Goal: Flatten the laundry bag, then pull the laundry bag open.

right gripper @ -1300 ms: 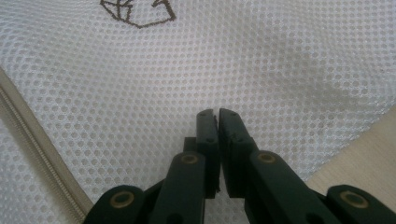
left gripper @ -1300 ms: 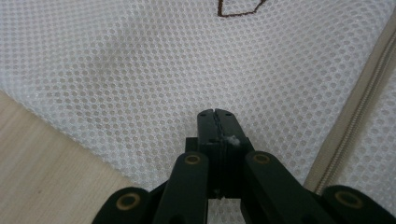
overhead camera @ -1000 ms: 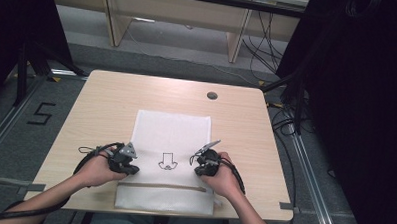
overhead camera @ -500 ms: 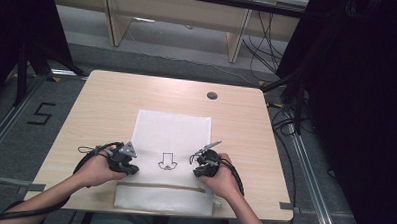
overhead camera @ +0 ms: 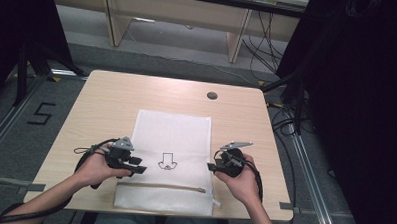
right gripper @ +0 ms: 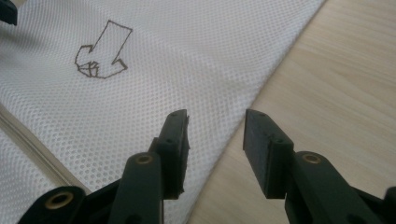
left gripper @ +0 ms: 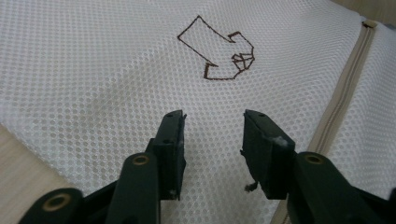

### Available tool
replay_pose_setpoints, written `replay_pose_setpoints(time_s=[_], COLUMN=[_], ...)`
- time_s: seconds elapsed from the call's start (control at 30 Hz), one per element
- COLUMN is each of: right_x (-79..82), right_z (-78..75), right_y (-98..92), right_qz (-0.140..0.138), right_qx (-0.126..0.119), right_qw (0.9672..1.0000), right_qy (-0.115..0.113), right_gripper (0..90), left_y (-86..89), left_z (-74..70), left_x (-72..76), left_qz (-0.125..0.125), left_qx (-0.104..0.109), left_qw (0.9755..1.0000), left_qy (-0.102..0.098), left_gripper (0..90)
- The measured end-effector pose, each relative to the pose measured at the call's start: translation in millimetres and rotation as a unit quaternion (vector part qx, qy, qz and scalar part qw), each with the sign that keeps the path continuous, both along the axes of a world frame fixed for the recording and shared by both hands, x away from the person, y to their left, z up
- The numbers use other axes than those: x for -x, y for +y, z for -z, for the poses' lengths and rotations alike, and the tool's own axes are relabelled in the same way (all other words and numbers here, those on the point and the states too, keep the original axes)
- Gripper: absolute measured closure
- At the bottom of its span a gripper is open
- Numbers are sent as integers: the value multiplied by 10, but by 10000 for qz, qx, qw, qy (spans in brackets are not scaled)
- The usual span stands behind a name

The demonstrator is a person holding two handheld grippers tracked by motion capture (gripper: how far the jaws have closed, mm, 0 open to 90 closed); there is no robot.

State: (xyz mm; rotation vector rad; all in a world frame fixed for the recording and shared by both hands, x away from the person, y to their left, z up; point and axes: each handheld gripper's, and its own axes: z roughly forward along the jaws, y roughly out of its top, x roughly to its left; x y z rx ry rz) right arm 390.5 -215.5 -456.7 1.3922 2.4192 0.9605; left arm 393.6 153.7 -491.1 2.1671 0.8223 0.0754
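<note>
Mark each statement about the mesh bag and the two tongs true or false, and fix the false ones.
1. The white mesh bag lies flat on the wooden table. True.
2. The left tongs are clamped shut on the bag. False: their jaws have just been opening and stand apart above the mesh, gripping nothing.
3. A brown arrow outline is drawn on the bag. True.
4. The right tongs hover over the middle of the bag. False: they sit at its right edge, one jaw over mesh, one over bare wood.
5. The bag's zipper runs along its far end. False: it runs near the person's end.
</note>
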Motion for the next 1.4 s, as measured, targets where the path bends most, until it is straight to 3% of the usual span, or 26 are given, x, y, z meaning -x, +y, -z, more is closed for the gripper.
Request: replay_pose_setpoints(time_s=[0.03, 0.13, 0.27, 0.43, 0.5, 0.53, 0.57, 0.6, 0.7, 0.77, 0.83, 0.97, 1.0, 1.03, 1.1, 1.2, 1.27, 1.3, 1.4], right_x=[-3, -17, -9, -11, -4, 17, 19, 40, 78, 125, 137, 162, 186, 183, 221, 269, 308, 305, 323], right_z=[-20, 12, 21, 16, -17, -42, -41, -50, -59, -74, -67, -34, -36, -20, -29, -16, -16, -2, -5], right_y=[-14, -2, 25, -12, -50, -56, -74, -81, -103, -89, -78, -30, -12, -9, 18, 51, 77, 79, 97], right_qz=[23, 9, -93, -216, -351, -385, -474, -397, -555, -584, -824, -891, -788, -919, -873, -1108, -1089, -1218, -1119], right_qx=[88, 31, 152, 178, 332, 438, 467, 459, 526, 531, 621, 634, 660, 627, 636, 636, 704, 692, 722], right_qw=[9999, 10000, 9997, 9994, 9987, 9978, 9974, 9974, 9961, 9954, 9936, 9917, 9913, 9907, 9892, 9870, 9852, 9846, 9833], right_qy=[94, 58, 170, 185, 189, 322, 261, 401, 443, 537, 456, 671, 827, 787, 990, 976, 1121, 1042, 1237], right_gripper=[605, 589, 556, 683, 753, 780, 811, 846, 900, 900, 900, 900, 900, 900, 900, 900, 900, 900, 900], left_y=[8, 30, 41, 14, 10, 8, 15, 15, 32, 49, 63, 57, 46, 35, 13, -31, -68, -92, -138], left_z=[-5, -19, -42, -18, -28, -27, -36, -36, -32, -31, -28, -27, -31, -35, -47, -54, -66, -69, -86], left_x=[-13, -23, -21, -32, -25, -18, -12, -2, 9, 10, 13, 3, 6, 10, 29, 61, 79, 87, 107], left_qz=[-31, -179, -281, -405, -352, -335, -287, -299, -266, -260, -276, -301, -313, -294, -249, -105, -18, 31, 164], left_qx=[-15, 130, 230, 198, 204, 253, 221, 227, 221, 248, 276, 236, 239, 277, 279, 290, 303, 348, 346], left_qw=[10000, 9998, 9993, 9989, 9992, 9991, 9993, 9993, 9994, 9994, 9992, 9993, 9992, 9991, 9992, 9995, 9995, 9993, 9992], left_qy=[-75, -6, 74, 110, 23, 68, 8, -1, 17, -11, 10, -57, -91, -103, -115, -101, -117, -92, -128], left_gripper=[538, 514, 454, 413, 429, 436, 439, 446, 458, 461, 461, 442, 433, 426, 414, 404, 406, 407, 415])
